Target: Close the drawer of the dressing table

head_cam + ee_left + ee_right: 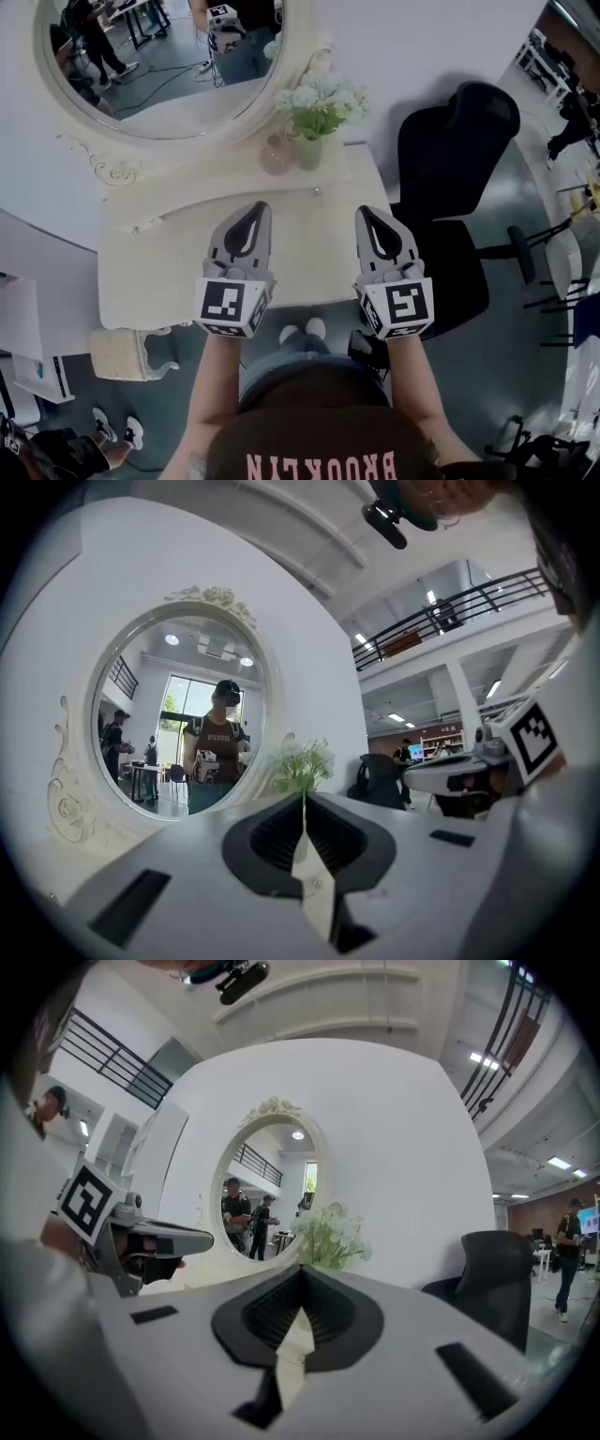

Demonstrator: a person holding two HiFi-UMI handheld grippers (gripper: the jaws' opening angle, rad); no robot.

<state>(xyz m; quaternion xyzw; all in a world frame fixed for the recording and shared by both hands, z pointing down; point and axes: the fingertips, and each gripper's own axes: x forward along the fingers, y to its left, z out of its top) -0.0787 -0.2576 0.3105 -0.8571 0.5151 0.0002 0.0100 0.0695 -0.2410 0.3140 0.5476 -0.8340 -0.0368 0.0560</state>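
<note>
Closest to you, your left gripper (255,208) and right gripper (366,212) hang side by side, pointing level over the front half of the cream-white dressing table's smooth worktop (159,272) and touching nothing. Both pairs of black ribbed fingers (274,836) are pressed together with nothing between them.

The drawer shows in no view. From your head view the worktop's front edge runs unbroken, with only your white shoes (305,330) showing below it, so nothing juts out there. My reading is that the drawer is either already pushed home or hidden under the top, and that you're between steps rather than pushing.

Next, bring your gaze and the grippers below that front edge to check the drawer face. If it stands proud, set the closed fingers flat against it and push straight in.

Farther back stand a pale green vase of white flowers (310,141) and a round pink glass vase (277,155), then the oval mirror (159,66).
</note>
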